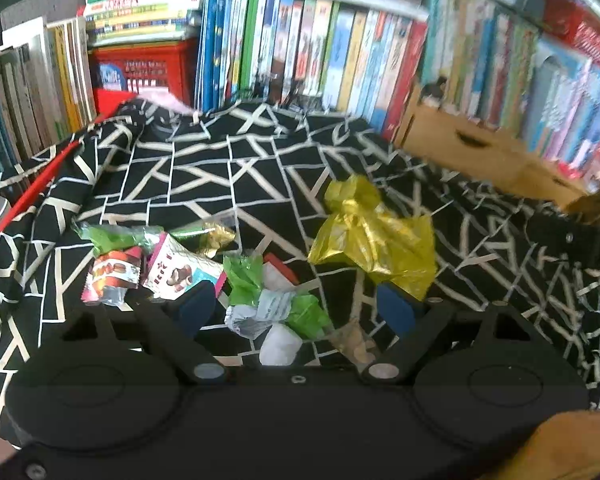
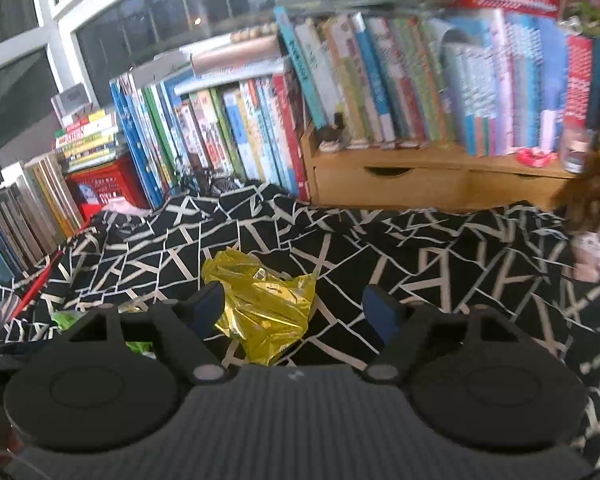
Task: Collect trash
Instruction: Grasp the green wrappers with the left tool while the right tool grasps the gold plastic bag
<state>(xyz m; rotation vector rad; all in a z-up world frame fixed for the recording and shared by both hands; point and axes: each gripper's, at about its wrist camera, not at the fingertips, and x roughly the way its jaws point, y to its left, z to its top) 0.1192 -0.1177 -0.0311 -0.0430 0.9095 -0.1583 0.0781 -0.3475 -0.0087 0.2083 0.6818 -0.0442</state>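
Here, both claws are spread wide and grasp nothing. The left claw (image 1: 296,304) hangs over a wrapper pile (image 1: 204,276) at lower centre, on a black patterned cloth (image 1: 220,168), likely ready to pick. The right claw (image 2: 296,308) frames a yellow bag (image 2: 260,312) at lower centre, perhaps meant to hold the trash. A red crate (image 1: 148,68), upper left, has books stacked on top.

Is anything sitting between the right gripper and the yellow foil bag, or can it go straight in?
Nothing visible blocks it. The right gripper is open, and the yellow foil bag lies on the patterned cloth just ahead, partly between the fingers. The other wrappers lie off to its left.
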